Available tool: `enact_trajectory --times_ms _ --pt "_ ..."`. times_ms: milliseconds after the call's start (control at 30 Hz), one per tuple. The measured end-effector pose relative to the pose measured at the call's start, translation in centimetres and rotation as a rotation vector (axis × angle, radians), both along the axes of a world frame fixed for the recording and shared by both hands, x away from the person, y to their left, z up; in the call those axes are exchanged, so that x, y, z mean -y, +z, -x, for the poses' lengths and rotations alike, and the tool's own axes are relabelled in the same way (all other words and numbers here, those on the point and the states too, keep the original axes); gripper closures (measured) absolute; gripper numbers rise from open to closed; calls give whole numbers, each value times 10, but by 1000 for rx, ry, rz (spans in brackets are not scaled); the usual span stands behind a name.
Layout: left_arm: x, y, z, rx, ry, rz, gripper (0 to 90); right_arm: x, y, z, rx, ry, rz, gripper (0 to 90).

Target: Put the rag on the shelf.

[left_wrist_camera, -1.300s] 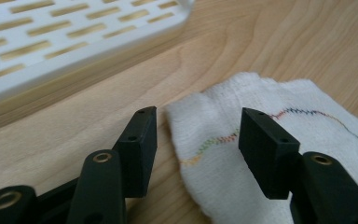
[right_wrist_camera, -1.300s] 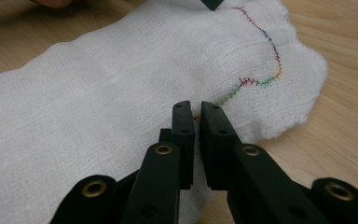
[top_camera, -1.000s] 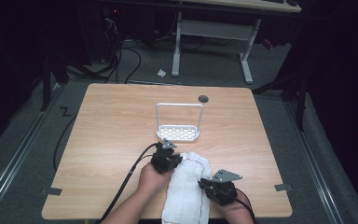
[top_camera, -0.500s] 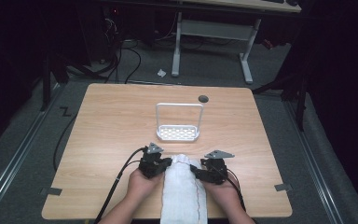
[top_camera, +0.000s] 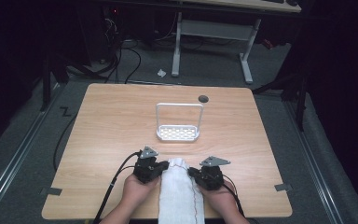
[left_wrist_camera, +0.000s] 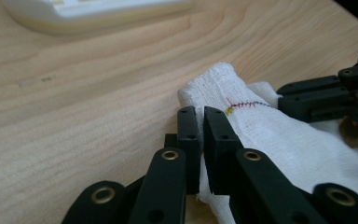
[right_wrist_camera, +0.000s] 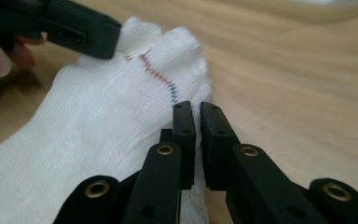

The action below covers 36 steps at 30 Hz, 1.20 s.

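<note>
White folded cloth (top_camera: 179, 191) lies at the table's (top_camera: 107, 121) near edge between both grippers. Left gripper view: left gripper (left_wrist_camera: 198, 122) pinches the cloth's edge, jaws nearly closed. Right gripper view: right gripper (right_wrist_camera: 195, 116) clamps its opposite edge likewise.

The table (top_camera: 112, 121) is pale wood with a visible grain, smooth and matt, catching only a faint sheen in the gripper views. The cloth (left_wrist_camera: 279, 135) is white woven fabric, coarse and gauzy, with fine ribs in its weave and a line of coloured stitching (right_wrist_camera: 161, 74) along one hem; it looks soft and matt. The grippers' black jaws look like matt plastic, slightly textured, with brass-coloured metal rivets (right_wrist_camera: 164, 150) that shine a little. The rack (top_camera: 178, 133) looks like white plastic, smooth and faintly glossy, with a perforated base. The floor (top_camera: 23, 140) around the table is grey and dull, like carpet.
</note>
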<state>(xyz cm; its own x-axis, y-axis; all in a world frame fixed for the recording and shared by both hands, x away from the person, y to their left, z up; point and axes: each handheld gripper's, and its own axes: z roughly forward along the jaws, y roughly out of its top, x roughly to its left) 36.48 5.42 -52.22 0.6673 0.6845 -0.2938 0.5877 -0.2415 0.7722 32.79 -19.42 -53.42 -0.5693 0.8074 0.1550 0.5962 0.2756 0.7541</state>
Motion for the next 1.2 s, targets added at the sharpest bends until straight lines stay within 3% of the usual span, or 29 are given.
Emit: enact_trajectory --times_ms 33,100,133,167,200,233,333,400,467,500,533,567,600,633,667,733,867,1000,1100,1133,1167,1200 --pt "1 10 -2 20 -1 27 861 8 14 -2 43 -33 -42 857" --pt "3 17 -3 37 -2 34 862 14 27 -3 91 -55 -57 858" --pt "5 25 -5 53 -5 46 862 14 27 -3 91 -55 -57 858" --pt "9 36 -8 69 -9 64 863 21 44 -3 152 -75 -75 858" --pt "12 46 -10 91 -16 76 863 21 44 -3 152 -75 -75 858" --pt "16 56 -10 113 -23 87 863 26 56 -1 191 -88 -90 858" --pt "21 77 -5 185 -33 101 863 30 63 2 198 -89 -122 857" --pt "17 72 -1 191 -28 66 863 22 52 7 163 -52 -120 855" --pt "11 55 0 157 -11 23 863 16 46 10 151 -31 -111 855" --pt "0 29 2 96 16 -13 863 1 32 17 121 25 -75 853" --pt "0 29 2 96 16 -13 862 1 32 17 121 25 -75 853" --pt "-9 12 6 58 25 -31 862 -21 16 24 83 102 6 851" --pt "-9 12 6 58 25 -31 862 -21 16 24 83 102 6 851" --pt "-15 3 9 38 28 -38 862 -25 14 25 86 114 22 851" --pt "-18 -2 11 28 29 -40 861 -33 7 26 64 131 36 851" --pt "-24 -7 16 25 30 -36 860 -34 4 25 54 139 27 850" --pt "-26 -7 17 25 29 -37 859 -30 7 25 58 130 -1 850" --pt "-26 -8 14 21 29 -28 856 -20 19 19 97 74 -55 844" --pt "-27 -9 10 12 33 -19 855 -16 28 -3 111 20 -66 832" --pt "-27 -10 8 10 37 -18 854 -17 27 -9 107 13 -58 824" --pt "-28 -11 7 7 41 -21 853 -22 21 -25 51 13 -31 754" --pt "-29 -11 5 4 44 -21 853 -24 18 -29 30 15 -22 694"
